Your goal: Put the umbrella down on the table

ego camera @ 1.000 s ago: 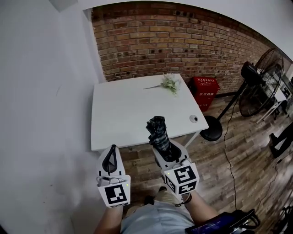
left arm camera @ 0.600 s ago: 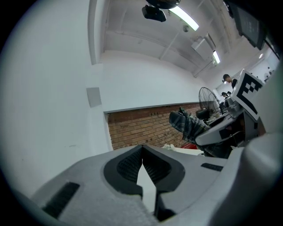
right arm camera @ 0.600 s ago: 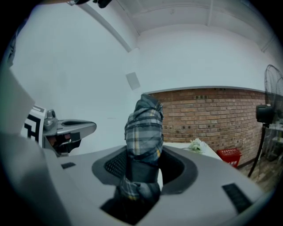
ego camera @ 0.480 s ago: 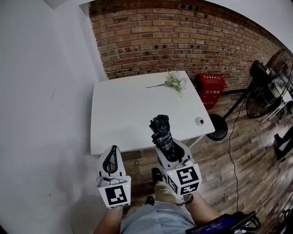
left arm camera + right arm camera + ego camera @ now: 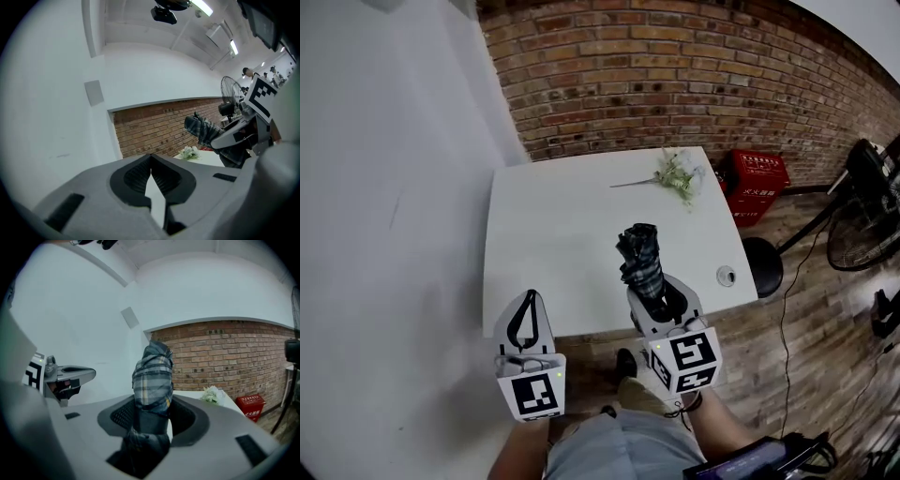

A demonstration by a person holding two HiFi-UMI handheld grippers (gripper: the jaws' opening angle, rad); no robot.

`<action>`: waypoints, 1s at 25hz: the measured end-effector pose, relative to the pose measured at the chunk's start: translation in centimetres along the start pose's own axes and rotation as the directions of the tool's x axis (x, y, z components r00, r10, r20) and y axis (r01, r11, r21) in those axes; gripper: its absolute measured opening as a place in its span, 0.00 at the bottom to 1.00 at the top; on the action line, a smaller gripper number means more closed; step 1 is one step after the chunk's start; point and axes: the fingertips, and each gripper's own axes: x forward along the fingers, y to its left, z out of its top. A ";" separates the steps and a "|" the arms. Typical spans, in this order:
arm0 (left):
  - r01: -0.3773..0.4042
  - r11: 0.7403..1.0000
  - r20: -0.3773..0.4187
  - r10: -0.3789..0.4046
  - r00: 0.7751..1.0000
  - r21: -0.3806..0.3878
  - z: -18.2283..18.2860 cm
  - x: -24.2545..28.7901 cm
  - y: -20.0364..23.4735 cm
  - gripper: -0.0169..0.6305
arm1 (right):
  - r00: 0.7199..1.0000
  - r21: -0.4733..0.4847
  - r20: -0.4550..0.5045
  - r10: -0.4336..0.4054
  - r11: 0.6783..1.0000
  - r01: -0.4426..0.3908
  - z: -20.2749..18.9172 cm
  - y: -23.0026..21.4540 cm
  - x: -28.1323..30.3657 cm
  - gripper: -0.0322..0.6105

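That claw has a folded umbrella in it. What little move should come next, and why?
Probably ease the right gripper forward and down. It grips the folded umbrella, which appears raised above the near edge of the white table and not yet resting on it.

Wide white tabletop ahead, its centre and 9 o'clock half lying open for a pass. A flower sprig lies at the 1 o'clock corner and a round cable cap near 4 o'clock. The white wall hugs the 9 o'clock edge, and the brick wall closes off 12 o'clock.
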 end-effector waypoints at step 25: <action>-0.175 0.984 0.032 0.174 0.984 0.036 4.5 11.4 4.8 0.04 | 0.988 -0.051 0.078 0.136 0.990 -0.132 8.6 -5.7 13.3 0.36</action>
